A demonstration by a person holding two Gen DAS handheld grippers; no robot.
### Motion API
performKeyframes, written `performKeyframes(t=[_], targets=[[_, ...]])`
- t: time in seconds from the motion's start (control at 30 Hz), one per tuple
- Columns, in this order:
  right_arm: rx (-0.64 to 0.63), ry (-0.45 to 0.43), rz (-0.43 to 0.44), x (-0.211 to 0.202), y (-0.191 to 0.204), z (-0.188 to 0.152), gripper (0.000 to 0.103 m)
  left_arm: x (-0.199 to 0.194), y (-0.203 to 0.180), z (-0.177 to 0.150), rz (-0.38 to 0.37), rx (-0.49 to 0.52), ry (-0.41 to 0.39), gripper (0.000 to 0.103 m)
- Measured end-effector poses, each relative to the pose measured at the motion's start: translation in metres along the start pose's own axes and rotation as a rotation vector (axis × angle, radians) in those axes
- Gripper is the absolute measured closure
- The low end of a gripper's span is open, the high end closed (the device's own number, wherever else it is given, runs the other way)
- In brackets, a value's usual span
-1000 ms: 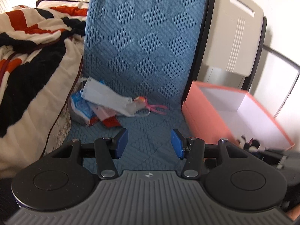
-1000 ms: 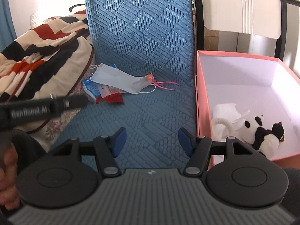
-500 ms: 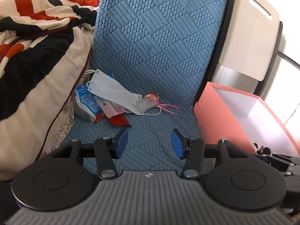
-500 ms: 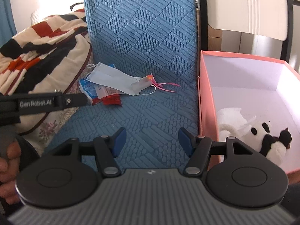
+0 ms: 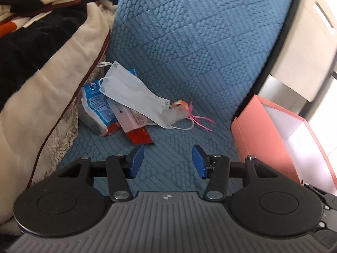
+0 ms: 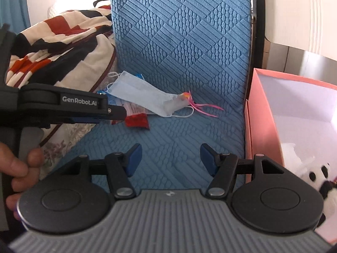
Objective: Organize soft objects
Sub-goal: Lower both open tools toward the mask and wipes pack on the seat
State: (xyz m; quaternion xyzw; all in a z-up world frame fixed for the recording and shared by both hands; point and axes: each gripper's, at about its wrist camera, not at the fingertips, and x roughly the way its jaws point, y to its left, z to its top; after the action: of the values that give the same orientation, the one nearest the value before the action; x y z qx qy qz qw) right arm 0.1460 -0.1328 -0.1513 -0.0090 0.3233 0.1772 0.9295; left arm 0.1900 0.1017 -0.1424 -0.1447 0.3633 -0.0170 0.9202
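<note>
A pale blue face mask point(image 5: 134, 93) point(image 6: 145, 97) lies on the blue quilted cover, over a blue tissue pack point(image 5: 95, 105) and a red packet point(image 5: 140, 136) point(image 6: 137, 121). A small orange toy with pink ribbons point(image 5: 181, 106) point(image 6: 186, 97) sits at the mask's right end. My left gripper point(image 5: 167, 161) is open and empty, just short of the red packet. It shows side-on in the right wrist view point(image 6: 114, 111). My right gripper point(image 6: 170, 159) is open and empty over bare cover. A panda plush point(image 6: 322, 181) lies in the pink box point(image 6: 263, 139) point(image 5: 261, 135).
A striped red, black and cream blanket point(image 5: 42, 42) point(image 6: 56, 44) is heaped on the left. A white chair back point(image 5: 301, 48) stands behind the box. White soft material point(image 6: 294, 154) lies in the box beside the panda.
My left gripper has moved forward and down toward the mask pile, which now looks larger. My right gripper has shifted left and forward; the box has slid toward the right edge. Both stay open.
</note>
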Motion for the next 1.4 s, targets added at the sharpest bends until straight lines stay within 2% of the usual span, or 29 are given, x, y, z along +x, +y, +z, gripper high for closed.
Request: performKeyframes(t=[0.17, 0.47, 0.6, 0.67, 0.8, 0.9, 1.0, 1.03, 1.07, 1.1, 1.27, 1.4], targets=[[0.022, 0.012, 0.019, 0.020, -0.006, 0.012, 0.039, 0.018, 0.015, 0.016, -0.001, -0.061, 0.009, 0.046], [0.079, 0.054, -0.002, 0.060, -0.024, 0.028, 0.040, 0.061, 0.043, 0.044, -0.020, -0.204, 0.069, 0.047], [0.108, 0.074, -0.011, 0.082, -0.035, 0.037, 0.040, 0.076, 0.062, 0.051, -0.070, -0.332, 0.106, 0.050], [0.115, 0.080, -0.011, 0.092, -0.038, 0.042, 0.040, 0.083, 0.071, 0.055, -0.055, -0.386, 0.117, 0.055], [0.094, 0.084, 0.003, 0.114, -0.039, 0.055, 0.040, 0.095, 0.083, 0.059, -0.020, -0.455, 0.134, 0.059], [0.095, 0.100, 0.045, 0.131, -0.041, 0.063, 0.051, 0.102, 0.087, 0.059, 0.024, -0.476, 0.145, 0.061], [0.111, 0.116, 0.104, 0.148, -0.044, 0.069, 0.065, 0.107, 0.091, 0.059, 0.034, -0.497, 0.159, 0.069], [0.113, 0.120, 0.113, 0.152, -0.044, 0.070, 0.067, 0.108, 0.092, 0.060, 0.039, -0.497, 0.163, 0.071], [0.112, 0.118, 0.118, 0.156, -0.044, 0.071, 0.068, 0.110, 0.092, 0.060, 0.045, -0.498, 0.165, 0.077], [0.110, 0.117, 0.119, 0.160, -0.043, 0.071, 0.069, 0.111, 0.092, 0.061, 0.055, -0.495, 0.169, 0.078], [0.129, 0.144, 0.173, 0.175, -0.041, 0.073, 0.070, 0.112, 0.095, 0.064, 0.069, -0.502, 0.169, 0.078], [0.081, 0.159, 0.167, 0.187, -0.029, 0.079, 0.070, 0.115, 0.101, 0.062, 0.070, -0.546, 0.189, 0.077]])
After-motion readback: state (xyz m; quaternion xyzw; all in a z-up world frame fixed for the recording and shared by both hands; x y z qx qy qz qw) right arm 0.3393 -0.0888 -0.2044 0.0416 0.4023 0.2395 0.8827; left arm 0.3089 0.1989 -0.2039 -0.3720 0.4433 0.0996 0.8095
